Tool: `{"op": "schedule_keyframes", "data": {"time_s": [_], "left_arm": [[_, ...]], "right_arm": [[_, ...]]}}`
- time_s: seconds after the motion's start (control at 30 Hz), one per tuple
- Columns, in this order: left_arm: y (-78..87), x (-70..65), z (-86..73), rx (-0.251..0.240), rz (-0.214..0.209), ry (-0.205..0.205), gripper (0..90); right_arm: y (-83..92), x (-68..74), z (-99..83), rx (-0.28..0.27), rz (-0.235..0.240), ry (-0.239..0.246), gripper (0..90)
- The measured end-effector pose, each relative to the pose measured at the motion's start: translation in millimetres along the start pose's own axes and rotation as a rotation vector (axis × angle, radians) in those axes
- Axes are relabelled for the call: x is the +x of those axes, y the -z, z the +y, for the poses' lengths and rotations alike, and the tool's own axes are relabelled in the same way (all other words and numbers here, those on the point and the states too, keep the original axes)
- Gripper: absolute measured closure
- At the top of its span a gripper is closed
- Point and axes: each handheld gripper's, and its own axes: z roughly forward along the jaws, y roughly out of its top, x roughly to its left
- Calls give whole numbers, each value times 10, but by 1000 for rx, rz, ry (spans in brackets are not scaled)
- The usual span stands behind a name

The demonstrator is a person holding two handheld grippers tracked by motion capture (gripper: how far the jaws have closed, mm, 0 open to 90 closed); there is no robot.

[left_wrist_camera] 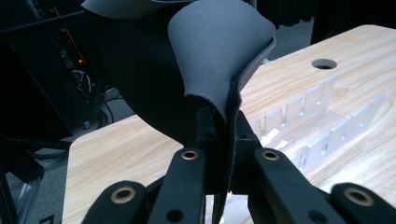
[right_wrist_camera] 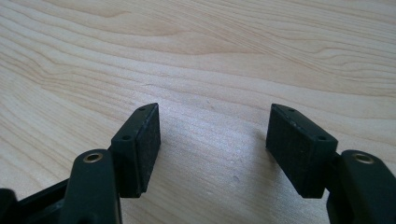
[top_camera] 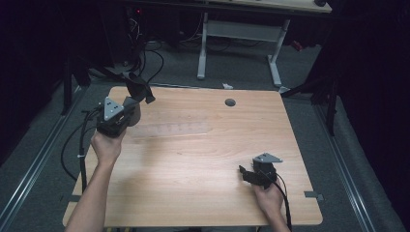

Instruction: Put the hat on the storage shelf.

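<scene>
High view | pale wooden table (top_camera: 203, 159) | clear slotted acrylic rack (top_camera: 171, 128) lies lengthwise at 3 o'clock from left gripper (top_camera: 129, 104) | dark grey floppy fabric piece (top_camera: 139, 88) pinched tight, rising toward 12 | right gripper (top_camera: 245, 173) far at 4 o'clock, jaws apart, empty.

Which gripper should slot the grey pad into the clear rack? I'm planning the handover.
Left. The left gripper already clamps the grey pad beside the clear rack; the right gripper is open, far off.
</scene>
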Motion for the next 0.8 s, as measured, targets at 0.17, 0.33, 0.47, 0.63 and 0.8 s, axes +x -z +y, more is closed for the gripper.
{"op": "schedule_keyframes", "data": {"time_s": [0.17,0.33,0.47,0.63,0.8], "left_arm": [[-68,14,-45,14,10,-8,867],[-116,31,-86,20,14,-1,867],[-156,47,-127,28,18,7,867],[-182,57,-163,28,24,12,867],[-190,55,-199,35,27,17,867]], "right_arm": [[0,0,0,0,-1,0,355],[0,0,0,0,-1,0,355],[0,0,0,0,-1,0,355],[0,1,0,0,-1,0,355],[1,1,-1,0,-1,0,355]]}}
